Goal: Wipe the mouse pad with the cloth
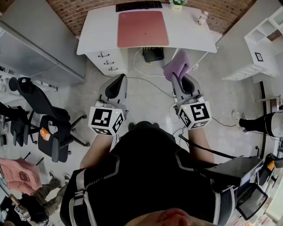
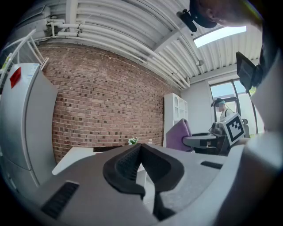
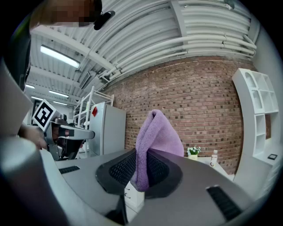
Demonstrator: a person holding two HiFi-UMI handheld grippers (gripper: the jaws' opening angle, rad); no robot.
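Observation:
A pinkish-red mouse pad [image 1: 142, 28] lies flat on the white desk [image 1: 95, 31] at the top of the head view. My right gripper [image 1: 180, 78] is shut on a purple cloth [image 1: 177, 65], which bunches up past the jaw tips; in the right gripper view the cloth [image 3: 155, 140] stands folded between the closed jaws. My left gripper [image 1: 116, 84] is shut with nothing in it, and its pads [image 2: 132, 161] meet. Both grippers hover over the floor in front of the desk, well short of the pad.
A black keyboard [image 1: 139, 5], a small plant [image 1: 177, 4] and a bottle [image 1: 202, 18] sit at the desk's back edge. Drawers [image 1: 108, 62] and a black box [image 1: 153, 54] are under the desk. Office chairs [image 1: 42, 121] stand at left, white shelves [image 1: 263, 42] at right.

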